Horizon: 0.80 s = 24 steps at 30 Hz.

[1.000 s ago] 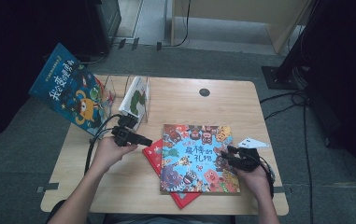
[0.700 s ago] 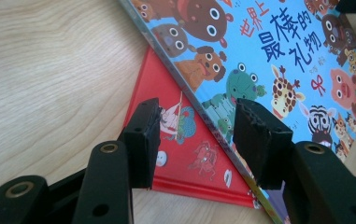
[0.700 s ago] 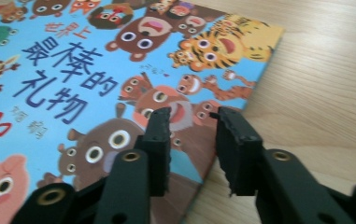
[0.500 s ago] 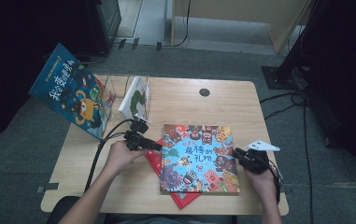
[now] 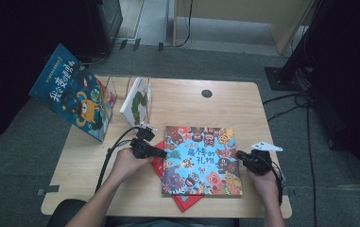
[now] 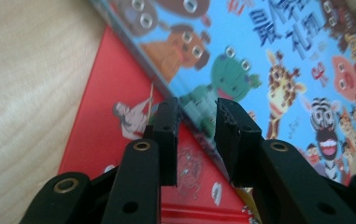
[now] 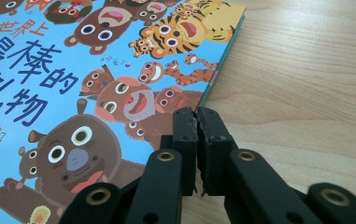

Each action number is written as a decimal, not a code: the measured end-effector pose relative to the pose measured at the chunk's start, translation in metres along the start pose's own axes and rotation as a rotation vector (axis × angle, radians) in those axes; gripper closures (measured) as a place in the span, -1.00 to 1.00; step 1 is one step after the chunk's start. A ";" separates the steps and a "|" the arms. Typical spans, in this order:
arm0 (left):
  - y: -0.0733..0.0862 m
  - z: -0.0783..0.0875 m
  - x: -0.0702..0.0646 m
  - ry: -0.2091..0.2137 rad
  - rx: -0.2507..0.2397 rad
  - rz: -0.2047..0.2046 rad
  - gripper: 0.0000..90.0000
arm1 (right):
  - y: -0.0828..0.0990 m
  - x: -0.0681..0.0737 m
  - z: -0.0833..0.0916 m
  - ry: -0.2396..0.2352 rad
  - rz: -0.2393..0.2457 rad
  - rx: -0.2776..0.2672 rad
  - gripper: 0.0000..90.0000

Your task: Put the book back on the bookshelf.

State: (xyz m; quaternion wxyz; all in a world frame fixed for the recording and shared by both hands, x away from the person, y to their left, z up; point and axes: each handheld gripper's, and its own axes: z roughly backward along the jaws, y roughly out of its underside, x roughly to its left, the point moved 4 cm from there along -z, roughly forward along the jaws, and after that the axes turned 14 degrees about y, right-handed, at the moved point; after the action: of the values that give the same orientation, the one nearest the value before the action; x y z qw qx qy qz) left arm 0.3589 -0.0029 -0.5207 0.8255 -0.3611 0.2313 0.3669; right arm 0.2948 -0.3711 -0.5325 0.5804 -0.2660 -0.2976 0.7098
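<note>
At blue book (image 5: 201, 161) edges: L hand-held gripper (image 5: 164, 154), R hand-held gripper (image 5: 238, 156).

Top book (image 5: 201, 158): light-blue cover w/ cartoon animals, i.e. brown bears, orange striped tigers, green frog, giraffe, zebra, plus dark-blue lettering. Book under it (image 5: 161, 163): red w/ small drawn figures. Leaning book (image 5: 71, 92): blue, yellow characters. Upright book (image 5: 137, 100): white w/ green shape. Table (image 5: 187, 101): pale wood grain. Both grippers black.
</note>
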 end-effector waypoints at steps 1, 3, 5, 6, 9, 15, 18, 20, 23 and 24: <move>0.000 0.000 0.000 -0.001 0.001 -0.005 0.59 | 0.000 0.001 0.000 0.003 0.002 0.003 0.95; 0.001 0.000 -0.001 -0.005 0.001 -0.009 0.59 | 0.000 0.001 -0.001 0.006 0.003 0.008 0.96; 0.001 0.000 -0.001 -0.010 -0.004 -0.016 0.59 | 0.000 0.001 -0.002 0.005 -0.001 0.012 0.98; 0.002 0.000 -0.001 -0.010 -0.006 -0.018 0.59 | 0.000 0.001 -0.002 0.005 0.000 0.013 0.99; 0.003 -0.001 -0.002 -0.018 -0.017 -0.033 0.58 | -0.001 0.002 -0.003 0.012 0.004 0.018 1.00; 0.009 -0.002 -0.004 -0.007 -0.069 -0.052 0.41 | -0.002 0.002 -0.004 0.013 0.004 0.023 1.00; 0.011 -0.002 -0.005 -0.006 -0.088 -0.052 0.40 | -0.003 0.003 -0.005 0.020 0.009 0.022 1.00; 0.011 -0.003 -0.006 -0.009 -0.096 -0.051 0.33 | -0.003 0.004 -0.005 0.022 0.007 0.022 1.00; 0.012 -0.003 -0.008 -0.015 -0.091 -0.061 0.27 | -0.004 0.004 -0.006 0.025 0.011 0.019 1.00; 0.012 -0.003 -0.007 -0.017 -0.091 -0.065 0.29 | -0.004 0.004 -0.006 0.025 0.010 0.020 1.00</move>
State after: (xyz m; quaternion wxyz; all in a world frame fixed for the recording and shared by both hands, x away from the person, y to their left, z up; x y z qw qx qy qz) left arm 0.3453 -0.0028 -0.5231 0.8216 -0.4025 0.1954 0.3531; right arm 0.3015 -0.3658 -0.5338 0.5831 -0.2705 -0.2819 0.7123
